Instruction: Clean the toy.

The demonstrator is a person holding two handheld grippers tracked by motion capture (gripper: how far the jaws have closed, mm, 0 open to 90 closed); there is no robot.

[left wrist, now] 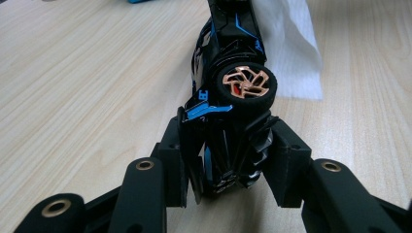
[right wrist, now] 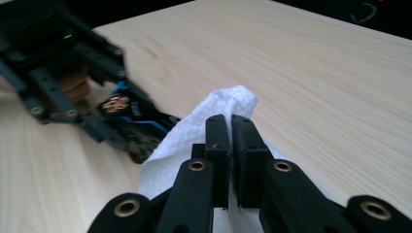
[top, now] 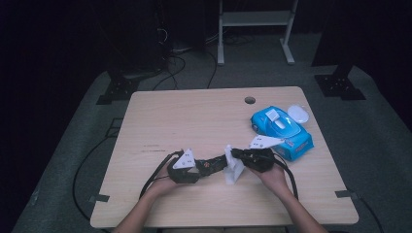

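- High view: the left claw (top: 206, 166) held a dark toy car (top: 214, 164) at one end, low over the bench (top: 194, 116). The car's long axis ran level from that claw straight toward the right claw (top: 234, 156).
- High view: the right claw was pinched on a white wipe (top: 233, 167), which hung just past the car's far end, between the two claws. Right claw clearly nearer the wipe; left nearer the car body.
- High view: a blue wipe pack (top: 282, 128) lay beyond the right claw, well apart from the work.
- Left gripper view: left claw (left wrist: 228, 160) jaws narrow, clamped on the toy car (left wrist: 228, 97) tail. Car extended directly ahead of the claw, a copper-spoked wheel (left wrist: 246, 85) just beyond the pads. Wipe (left wrist: 291, 53) lay ahead and to the right, beside the car's far half; contact could not be confirmed.
- Right gripper view: right claw (right wrist: 229, 141) jaws almost together, gripping the wipe (right wrist: 194, 131). Car (right wrist: 133, 121) lay to the claw's left, its near end at the wipe's edge, the left claw (right wrist: 58, 87) behind it.
- Judgement: the next wiping pass likely called for travel leftward from the right claw, along the car's length.
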